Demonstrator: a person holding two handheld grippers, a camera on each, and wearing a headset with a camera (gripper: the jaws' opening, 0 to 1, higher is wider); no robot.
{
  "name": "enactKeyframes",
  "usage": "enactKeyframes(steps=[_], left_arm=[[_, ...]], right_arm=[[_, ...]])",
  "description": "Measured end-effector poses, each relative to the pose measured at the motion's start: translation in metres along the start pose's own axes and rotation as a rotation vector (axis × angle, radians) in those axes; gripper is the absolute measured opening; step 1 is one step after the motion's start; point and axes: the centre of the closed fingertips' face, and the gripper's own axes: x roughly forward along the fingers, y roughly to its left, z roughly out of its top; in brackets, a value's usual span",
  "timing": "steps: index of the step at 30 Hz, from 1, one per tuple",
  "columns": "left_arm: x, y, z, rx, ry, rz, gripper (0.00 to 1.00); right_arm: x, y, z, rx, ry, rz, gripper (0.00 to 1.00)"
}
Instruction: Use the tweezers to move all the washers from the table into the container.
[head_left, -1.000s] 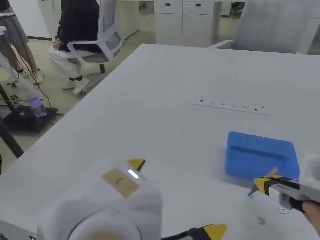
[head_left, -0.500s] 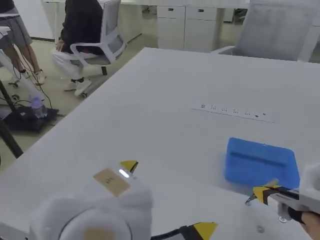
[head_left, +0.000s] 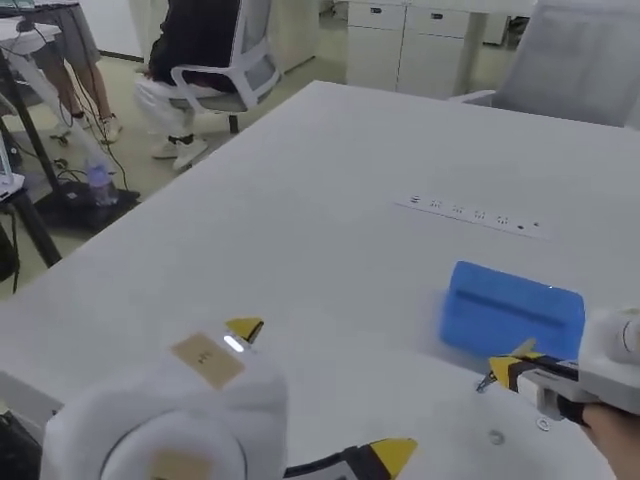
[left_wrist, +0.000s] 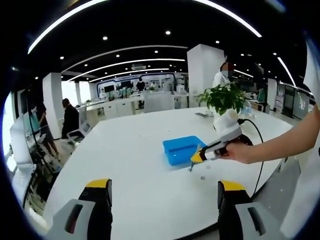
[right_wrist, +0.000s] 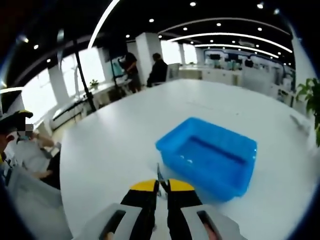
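Right now my right gripper (right_wrist: 160, 186) is pinched narrow on the tweezers (right_wrist: 159, 174), and the blue container (right_wrist: 210, 152) sits just ahead of those fingers. A washer (head_left: 496, 437) lies on the table (head_left: 330, 250) near the tweezer tips. My left gripper (left_wrist: 165, 192) hangs with fingers wide, holding nothing.

White table (head_left: 330, 180), office chair (head_left: 250, 60), cabinets (head_left: 400, 45)
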Motion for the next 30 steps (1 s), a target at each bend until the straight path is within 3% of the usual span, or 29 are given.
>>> enactKeyframes(steps=[7,14,22,30], left_arm=[[0.005,-0.003,0.000,-0.015,-0.011,0.031,0.89],[0.010,-0.005,0.000,-0.010,-0.013,0.050,0.88],[0.018,-0.008,-0.002,-0.014,-0.001,0.050,0.88],[0.026,-0.009,-0.007,-0.018,0.012,0.032,0.88]], right_arm=[[0.002,-0.001,0.002,-0.047,0.007,0.018,0.03],[0.003,0.004,0.002,-0.086,0.006,0.075,0.03],[-0.003,0.002,-0.003,-0.164,0.014,0.118,0.03],[-0.008,-0.002,-0.013,-0.214,0.050,0.122,0.04]])
